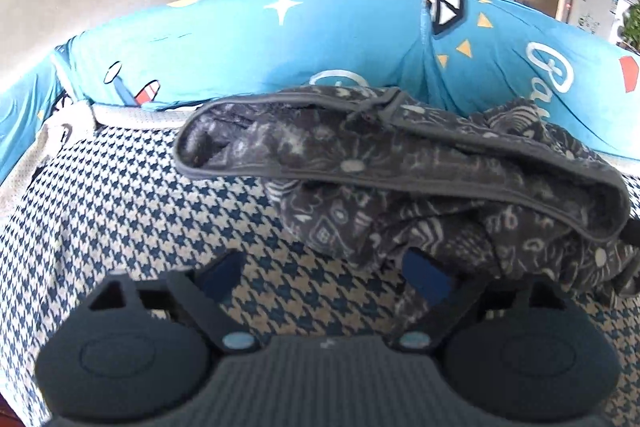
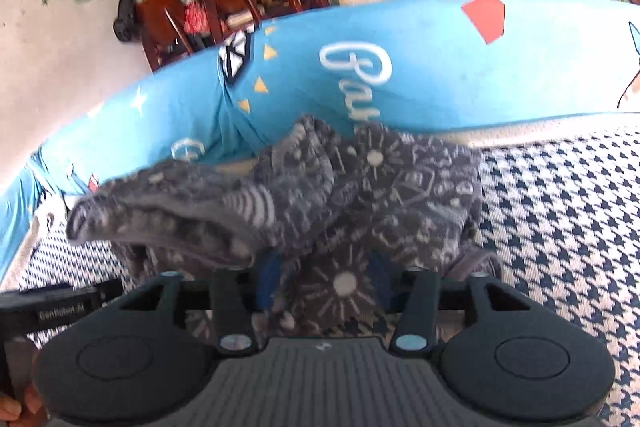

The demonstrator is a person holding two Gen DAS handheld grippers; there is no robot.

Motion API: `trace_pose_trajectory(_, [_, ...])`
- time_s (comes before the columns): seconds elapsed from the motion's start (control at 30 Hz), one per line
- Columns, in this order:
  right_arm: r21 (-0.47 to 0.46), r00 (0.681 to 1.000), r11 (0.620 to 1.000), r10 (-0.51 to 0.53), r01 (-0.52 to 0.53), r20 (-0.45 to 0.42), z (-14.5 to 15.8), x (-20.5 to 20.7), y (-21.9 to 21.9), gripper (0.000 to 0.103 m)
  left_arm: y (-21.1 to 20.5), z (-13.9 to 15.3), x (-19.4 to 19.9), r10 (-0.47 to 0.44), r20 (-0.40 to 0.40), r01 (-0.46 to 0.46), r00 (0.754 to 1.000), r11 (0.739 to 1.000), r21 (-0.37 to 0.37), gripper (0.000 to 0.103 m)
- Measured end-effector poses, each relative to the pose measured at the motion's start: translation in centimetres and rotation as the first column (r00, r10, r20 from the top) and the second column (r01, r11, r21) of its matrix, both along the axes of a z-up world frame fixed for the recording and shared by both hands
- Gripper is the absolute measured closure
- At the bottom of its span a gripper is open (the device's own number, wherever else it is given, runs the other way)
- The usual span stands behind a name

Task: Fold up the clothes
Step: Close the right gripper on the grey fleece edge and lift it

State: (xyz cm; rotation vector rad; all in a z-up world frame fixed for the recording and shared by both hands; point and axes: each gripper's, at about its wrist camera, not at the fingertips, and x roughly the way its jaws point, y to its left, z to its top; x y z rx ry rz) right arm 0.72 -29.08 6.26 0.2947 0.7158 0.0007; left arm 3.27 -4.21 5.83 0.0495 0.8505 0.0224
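A houndstooth-covered sofa seat (image 1: 132, 203) carries the work. Nearest, the right gripper (image 2: 324, 279) has its jaws half-closed around a fold of the grey patterned garment (image 2: 360, 187); whether the pads press it is unclear. The left gripper (image 1: 320, 275) stands wide and empty at the garment's near edge. The garment lies bunched toward the seat's back edge, so folding looks barely begun. Behind it, a blue printed cushion (image 1: 248, 43) crowds the space for spreading.
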Motion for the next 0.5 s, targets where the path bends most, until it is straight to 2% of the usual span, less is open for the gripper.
trace_pose_trajectory(0.13, [0.053, 0.999, 0.998, -0.020, 0.019, 0.028, 0.2, 0.5, -0.1, 0.028, 0.9, 0.1, 0.1, 0.026, -0.002, -0.026, 1.000, 0.999, -0.023, 0.000])
trace_pose_trajectory(0.27, [0.158, 1.000, 0.987, -0.007, 0.003, 0.023, 0.1, 1.1, -0.1, 0.028, 1.6, 0.1, 0.2, 0.046, -0.001, -0.046, 0.999, 0.998, -0.035, 0.000])
trace_pose_trajectory(0.37, [0.152, 0.998, 0.988, 0.007, -0.017, 0.067, 0.7, 1.1, 0.5, 0.026, 2.1, 0.2, 0.2, 0.060, 0.008, -0.060, 0.998, 0.997, -0.044, 0.000])
trace_pose_trajectory(0.4, [0.142, 0.997, 0.990, 0.010, -0.021, 0.078, 0.7, 1.1, 0.8, 0.023, 2.1, 0.2, 0.2, 0.063, 0.007, -0.062, 0.998, 0.997, -0.043, 0.000])
trace_pose_trajectory(0.5, [0.139, 0.998, 0.990, -0.010, 0.002, 0.055, 0.0, 1.9, 1.5, 0.021, 2.0, -0.1, 0.3, 0.058, -0.008, -0.058, 0.998, 0.997, -0.052, 0.000])
